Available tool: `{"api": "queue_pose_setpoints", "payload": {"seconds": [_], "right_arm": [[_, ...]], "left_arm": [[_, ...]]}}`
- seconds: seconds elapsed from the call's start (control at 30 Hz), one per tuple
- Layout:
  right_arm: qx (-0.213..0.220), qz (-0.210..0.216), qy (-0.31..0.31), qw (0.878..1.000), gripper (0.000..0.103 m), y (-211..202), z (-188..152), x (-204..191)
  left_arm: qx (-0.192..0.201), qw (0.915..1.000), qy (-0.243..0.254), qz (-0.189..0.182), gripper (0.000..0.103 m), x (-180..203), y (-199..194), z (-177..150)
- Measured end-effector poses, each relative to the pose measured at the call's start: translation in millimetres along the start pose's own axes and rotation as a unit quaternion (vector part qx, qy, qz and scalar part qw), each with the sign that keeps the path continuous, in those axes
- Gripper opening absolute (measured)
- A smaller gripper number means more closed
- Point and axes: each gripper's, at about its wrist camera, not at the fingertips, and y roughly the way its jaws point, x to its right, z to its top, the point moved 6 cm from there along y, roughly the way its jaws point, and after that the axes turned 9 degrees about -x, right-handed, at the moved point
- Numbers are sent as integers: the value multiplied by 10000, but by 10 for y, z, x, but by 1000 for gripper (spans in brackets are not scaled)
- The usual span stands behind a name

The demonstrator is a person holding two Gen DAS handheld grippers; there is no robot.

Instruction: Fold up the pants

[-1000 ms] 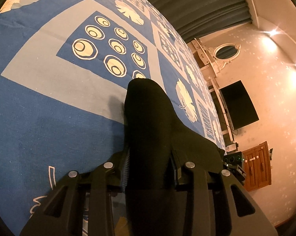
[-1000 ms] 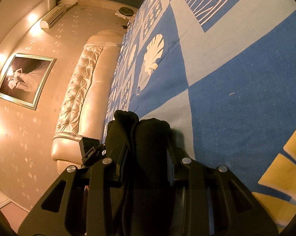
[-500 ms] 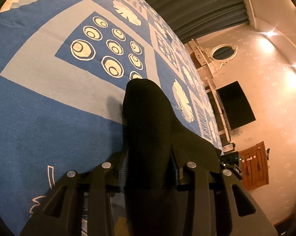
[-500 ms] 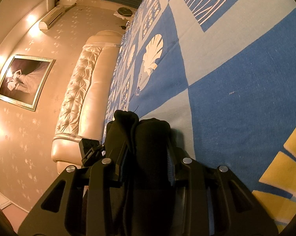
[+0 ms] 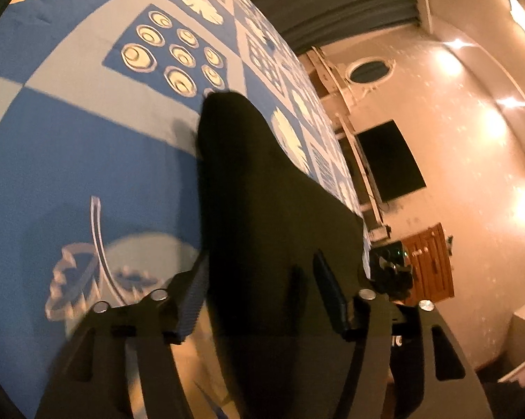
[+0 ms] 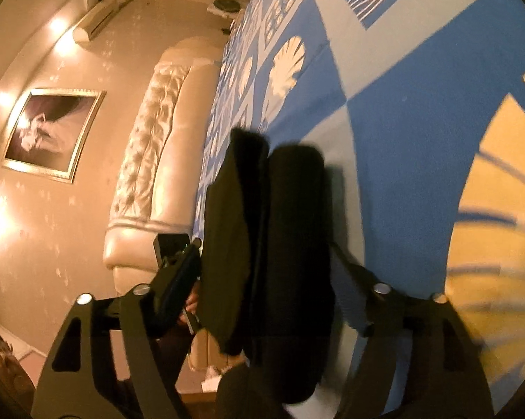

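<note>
The black pants (image 5: 259,192) lie on the blue patterned bedspread (image 5: 81,160). In the left wrist view a fold of them runs between the fingers of my left gripper (image 5: 262,296), whose jaws stand wide apart on either side of the cloth. In the right wrist view a thick bunched fold of the pants (image 6: 283,230) sits between the fingers of my right gripper (image 6: 265,279), which are also spread wide. Whether the pads still touch the cloth is hidden by the dark fabric.
The bedspread (image 6: 402,139) has blue and pale squares with shell and leaf prints. A tufted cream headboard (image 6: 150,160) and a framed picture (image 6: 49,132) show on the right wrist's left. A dark screen (image 5: 391,160), a wooden door (image 5: 429,262) and curtains are beyond the bed.
Both grippers have opened: the jaws were clamped on the pants and now stand wide apart. Both views have shifted back along the bedspread, with motion blur.
</note>
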Motion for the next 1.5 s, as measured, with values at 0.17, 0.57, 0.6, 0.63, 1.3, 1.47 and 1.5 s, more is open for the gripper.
{"api": "queue_pose_setpoints", "payload": {"seconds": [0.17, 0.57, 0.6, 0.63, 1.3, 1.47, 1.5], "right_arm": [[-243, -131, -182, 9995, 86, 110, -131, -93], [-474, -385, -218, 9979, 44, 132, -294, -14], [-465, -360, -208, 9980, 42, 126, -300, -3], [-461, -334, -198, 9982, 40, 127, -305, 3], [-266, 82, 57, 9996, 28, 47, -316, 46], [-288, 137, 111, 9994, 50, -10, -325, 26], [-293, 172, 77, 9994, 61, -25, -336, -9]], "left_arm": [[-198, 9995, 251, 10, 75, 150, 56, -198], [-429, 9966, 681, 195, 82, 353, 255, -327], [-452, 9960, 731, 255, 78, 359, 274, -309], [-459, 9955, 749, 359, 72, 356, 293, -313], [-366, 9988, 328, -4, 30, 226, 246, -342], [-307, 9993, 213, 46, 44, 236, 225, -384], [-311, 9993, 208, 42, 50, 251, 225, -399]]}}
